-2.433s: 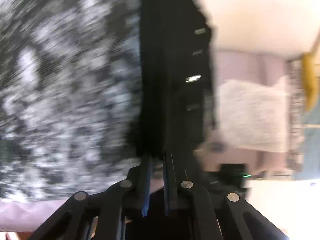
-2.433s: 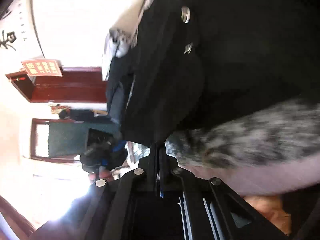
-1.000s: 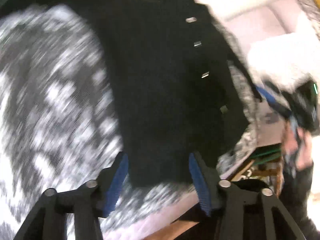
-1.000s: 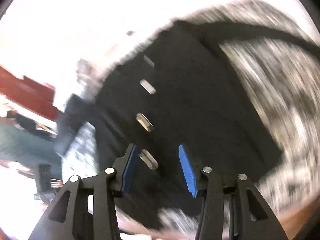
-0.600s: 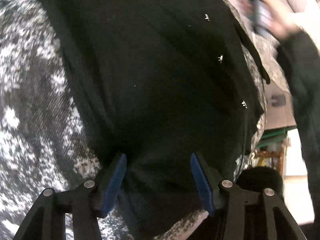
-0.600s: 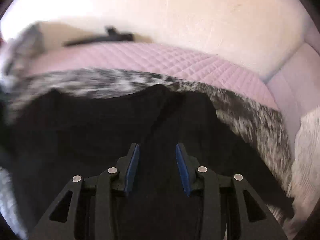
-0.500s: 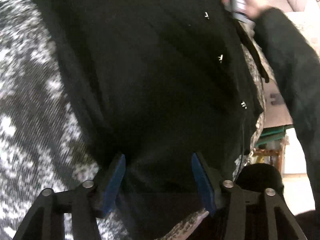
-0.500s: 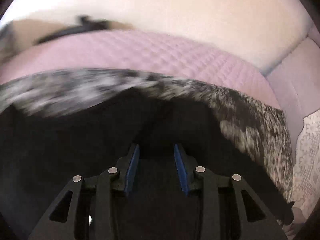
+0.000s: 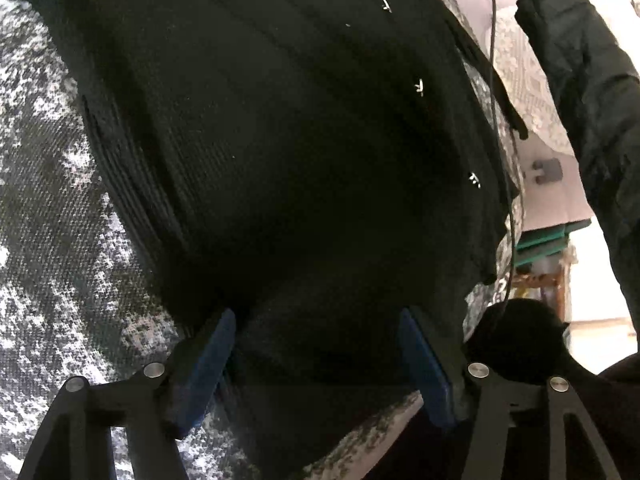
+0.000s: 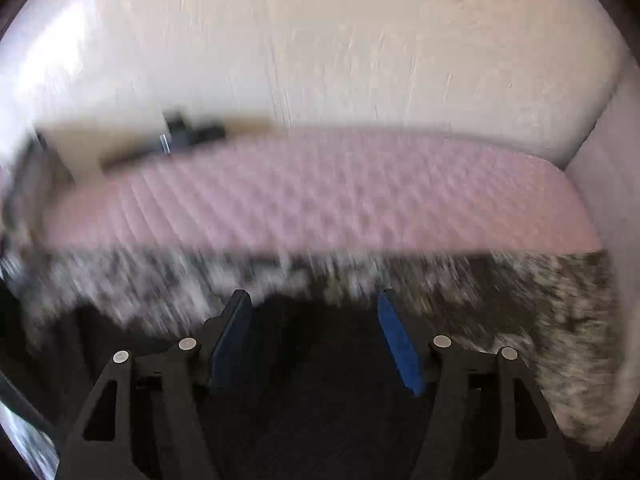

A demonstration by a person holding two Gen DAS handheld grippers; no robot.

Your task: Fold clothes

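Note:
A black knitted garment [image 9: 288,152] with small metal snaps lies spread over a grey-and-white speckled cloth [image 9: 60,216]. My left gripper [image 9: 318,354] stands open just over the garment's near edge, its blue pads [image 9: 208,364] wide apart and holding nothing. In the right wrist view, which is blurred, my right gripper [image 10: 316,336] is also open above the black garment [image 10: 320,400], near its far edge. Past it comes the speckled cloth [image 10: 540,300], then a pink quilted surface [image 10: 320,192].
A person's dark sleeve [image 9: 588,92] reaches in at the upper right of the left wrist view, with a thin cable [image 9: 498,92] hanging beside it. A lace cloth [image 9: 524,72] lies beyond. A cream wall [image 10: 320,40] and a dark object [image 10: 188,136] stand behind the pink surface.
Both grippers have let go of the garment and now stand open over it. The right gripper has tilted up and opened wider, bringing the pink surface and wall into view.

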